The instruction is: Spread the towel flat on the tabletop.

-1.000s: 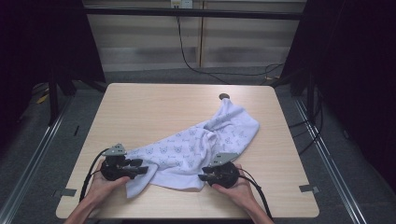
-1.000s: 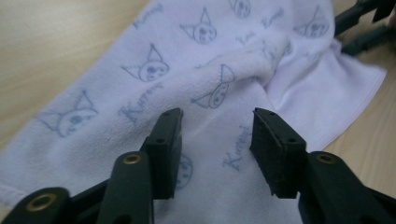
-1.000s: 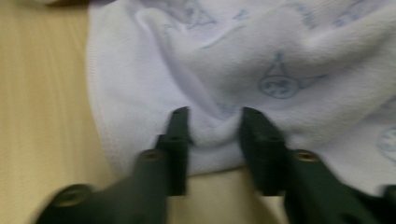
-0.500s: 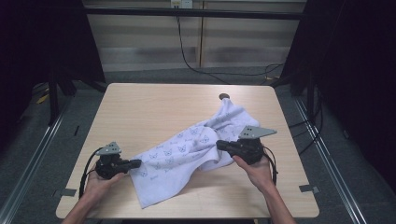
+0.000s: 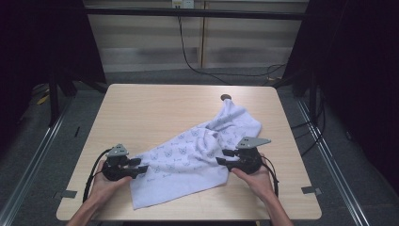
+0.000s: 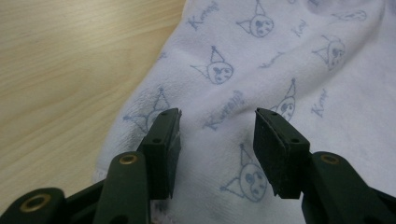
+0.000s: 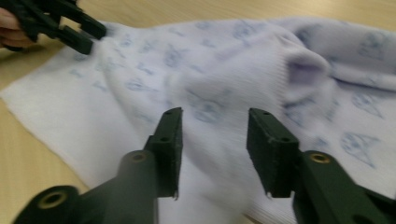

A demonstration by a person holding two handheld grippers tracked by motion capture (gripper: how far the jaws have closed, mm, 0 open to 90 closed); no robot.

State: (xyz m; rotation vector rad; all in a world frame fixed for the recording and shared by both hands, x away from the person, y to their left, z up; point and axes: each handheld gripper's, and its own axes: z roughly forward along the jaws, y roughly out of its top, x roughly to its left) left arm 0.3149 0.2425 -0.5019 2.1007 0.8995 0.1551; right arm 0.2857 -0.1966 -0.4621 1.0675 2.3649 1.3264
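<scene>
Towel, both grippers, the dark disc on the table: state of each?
Towel: crumpled, partly spread on table, not held.
Left gripper: open at towel's left edge, jaws just opened.
Right gripper: open at towel's right side, jaws just opened.
Disc: flat, by towel's far corner.

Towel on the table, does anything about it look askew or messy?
Yes. The towel lies bunched and wrinkled diagonally across the table, one corner folded up near the far right, not spread flat.
</scene>
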